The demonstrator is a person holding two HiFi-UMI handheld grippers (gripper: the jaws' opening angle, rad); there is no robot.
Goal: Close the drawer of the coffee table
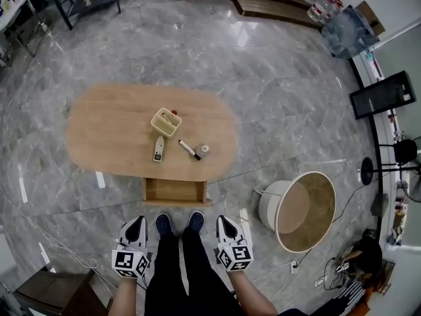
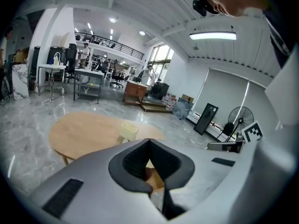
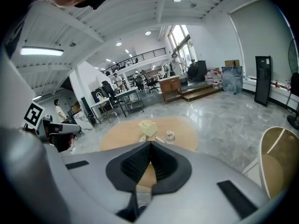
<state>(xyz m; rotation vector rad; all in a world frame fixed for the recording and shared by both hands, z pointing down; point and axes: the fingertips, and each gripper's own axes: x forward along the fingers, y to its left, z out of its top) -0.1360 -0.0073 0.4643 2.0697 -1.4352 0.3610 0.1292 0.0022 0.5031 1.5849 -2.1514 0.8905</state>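
Person stands at the near long side of the oval coffee table (image 1: pixel 112 130), dark shoes (image 1: pixel 163 224) just short of it, toes toward the table. Drawer (image 1: pixel 175 203) is pulled out of that near side toward the feet, open, its front near the shoe tips but apart from them. Both forearms hang low and close to the body, one on each side of the legs. Left gripper (image 1: pixel 137 220) sits outside the left leg, right gripper (image 1: pixel 225 219) outside the right leg, at about the same height, both pointing forward at the table, marker cubes nearest the body. Neither touches the drawer or the table. Left jaws: tips pressed together, nothing between them. Right jaws: the same, tips meeting, nothing held. On the tabletop, near the middle: a cream basket (image 1: pixel 166 122), a white handheld device (image 1: pixel 158 149) just below it, a marker pen (image 1: pixel 189 150), a small tape roll (image 1: pixel 204 149) beside the pen.
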